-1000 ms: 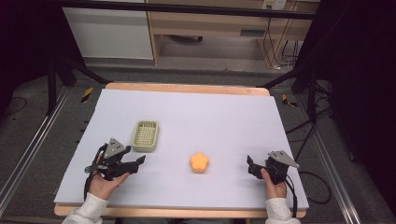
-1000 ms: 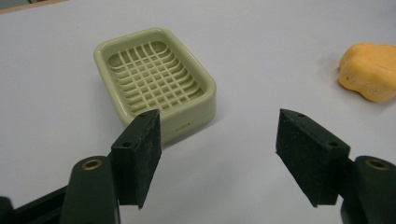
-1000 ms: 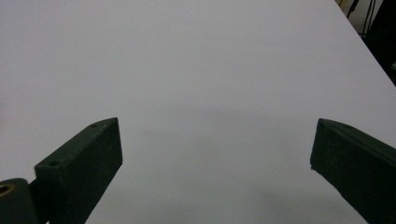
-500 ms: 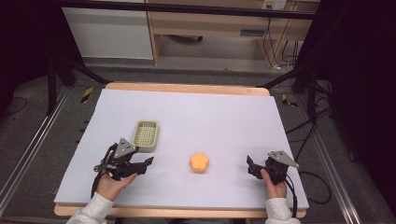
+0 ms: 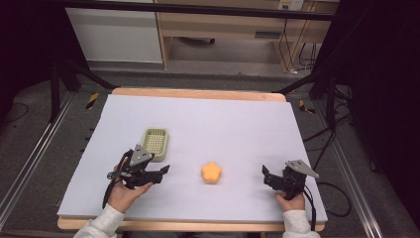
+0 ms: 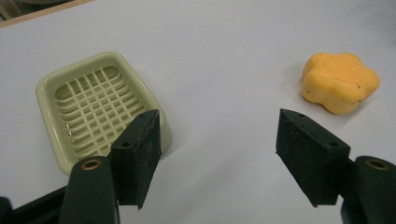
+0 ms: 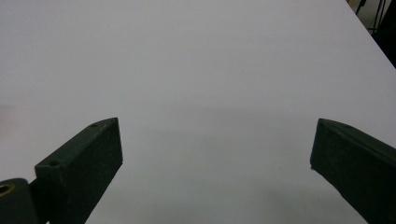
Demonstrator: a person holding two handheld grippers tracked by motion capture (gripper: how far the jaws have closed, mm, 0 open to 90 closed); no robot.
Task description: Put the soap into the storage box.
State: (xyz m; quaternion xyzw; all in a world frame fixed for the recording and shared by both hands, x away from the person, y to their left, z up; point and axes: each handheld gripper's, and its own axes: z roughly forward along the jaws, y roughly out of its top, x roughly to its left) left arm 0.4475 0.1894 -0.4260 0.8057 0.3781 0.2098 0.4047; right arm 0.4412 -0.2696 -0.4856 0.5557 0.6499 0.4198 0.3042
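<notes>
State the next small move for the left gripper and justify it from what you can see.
Probably ease the left gripper forward toward the orange flower-shaped soap. Its jaws stand open and empty, the soap lies apart from them on the white table, and the green soap dish beside it is empty.

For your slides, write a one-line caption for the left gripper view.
Open left gripper above the white table, between a pale green slotted soap dish and an orange flower-shaped soap.

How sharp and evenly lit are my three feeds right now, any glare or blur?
High view: soft but even light, dark surroundings, no glare on the white table. Left gripper view: orange soap and green dish crisp, faint shadows. Right gripper view: dimmer, a grey shadow band between the jaws, whose near ends are slightly blurred.
</notes>
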